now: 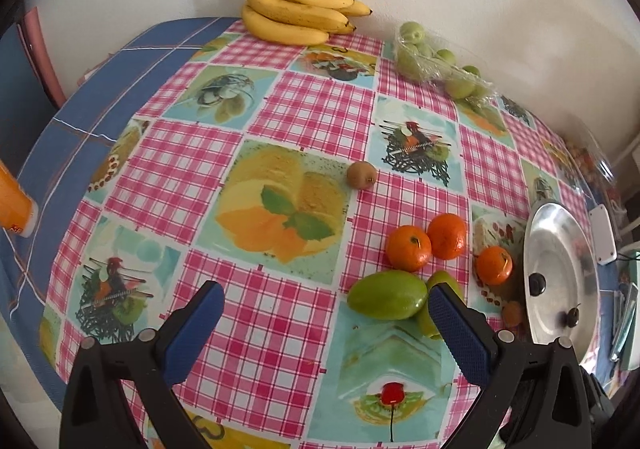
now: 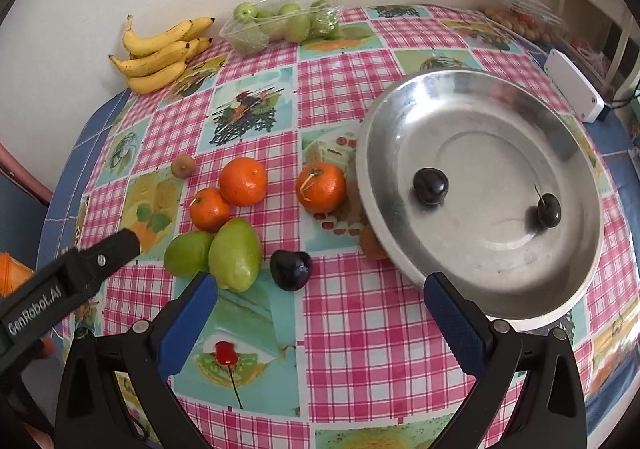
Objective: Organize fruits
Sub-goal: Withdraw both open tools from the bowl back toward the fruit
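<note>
A steel plate [image 2: 472, 97] on the right holds two dark cherries [image 2: 430, 185]. A third dark cherry [image 2: 291, 270] lies on the cloth left of the plate, between and beyond my right gripper [image 2: 320, 281], which is open. Two green mangoes [image 2: 234, 253], three tangerines [image 2: 243, 181] and a kiwi [image 2: 183, 165] lie further left. A brown fruit [image 2: 370, 243] peeks from under the plate rim. My left gripper [image 1: 324, 303] is open above the cloth, its right finger beside a green mango [image 1: 386, 294]. The plate [image 1: 560, 249] shows at the right edge of the left wrist view.
Bananas [image 2: 160, 53] and a clear tub of green fruits [image 2: 280, 25] sit by the back wall. A white box [image 2: 572, 85] and a bag of small fruits [image 2: 520, 19] lie at the far right. An orange object [image 1: 12, 205] stands at the table's left edge.
</note>
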`<state>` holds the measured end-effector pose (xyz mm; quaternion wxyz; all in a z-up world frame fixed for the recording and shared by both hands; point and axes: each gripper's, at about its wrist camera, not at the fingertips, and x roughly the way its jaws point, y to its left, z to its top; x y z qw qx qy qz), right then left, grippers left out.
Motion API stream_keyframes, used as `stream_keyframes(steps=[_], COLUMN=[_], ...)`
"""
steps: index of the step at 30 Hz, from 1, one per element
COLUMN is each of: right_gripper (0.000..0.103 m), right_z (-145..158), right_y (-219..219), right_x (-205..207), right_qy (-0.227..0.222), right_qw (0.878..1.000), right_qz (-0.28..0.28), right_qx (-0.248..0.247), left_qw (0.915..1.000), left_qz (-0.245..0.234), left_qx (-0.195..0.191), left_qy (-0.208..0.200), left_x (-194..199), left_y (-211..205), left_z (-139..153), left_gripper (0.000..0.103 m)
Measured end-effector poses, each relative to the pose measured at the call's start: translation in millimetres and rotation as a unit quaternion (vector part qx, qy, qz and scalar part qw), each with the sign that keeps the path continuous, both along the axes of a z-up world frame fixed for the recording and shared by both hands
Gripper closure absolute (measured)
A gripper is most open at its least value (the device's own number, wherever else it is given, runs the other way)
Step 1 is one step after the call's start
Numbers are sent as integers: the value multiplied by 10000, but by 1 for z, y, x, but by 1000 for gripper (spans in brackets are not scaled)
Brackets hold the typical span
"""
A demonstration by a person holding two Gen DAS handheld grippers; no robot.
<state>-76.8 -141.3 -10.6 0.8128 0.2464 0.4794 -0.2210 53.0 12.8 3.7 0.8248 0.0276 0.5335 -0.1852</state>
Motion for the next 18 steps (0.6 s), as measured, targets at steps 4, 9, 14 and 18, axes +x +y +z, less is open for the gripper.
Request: stream_keyframes(steps=[4, 9, 14, 18], right_gripper=[0, 0, 0, 0], right_z=[2, 5, 2, -2], right_y=[-10, -22, -22, -18], right_x=[-7, -18, -19, -15], right_qy=[3, -18, 107, 225], right_qw=[9998, 9986, 9976, 9971], right_qz=[-218, -488, -593, -572], right_qx=[38, 194, 328, 439], left_qw=[9999, 9990, 9986, 9983], left_qz=[-111, -320, -359, -273], left_qx=[60, 196, 106, 81], left_qy=[91, 263, 376, 506], left_x=[1, 1, 2, 6], left_y=[-2, -10, -13, -10], left_z=[-2, -7, -6, -9], left_gripper=[0, 0, 0, 0])
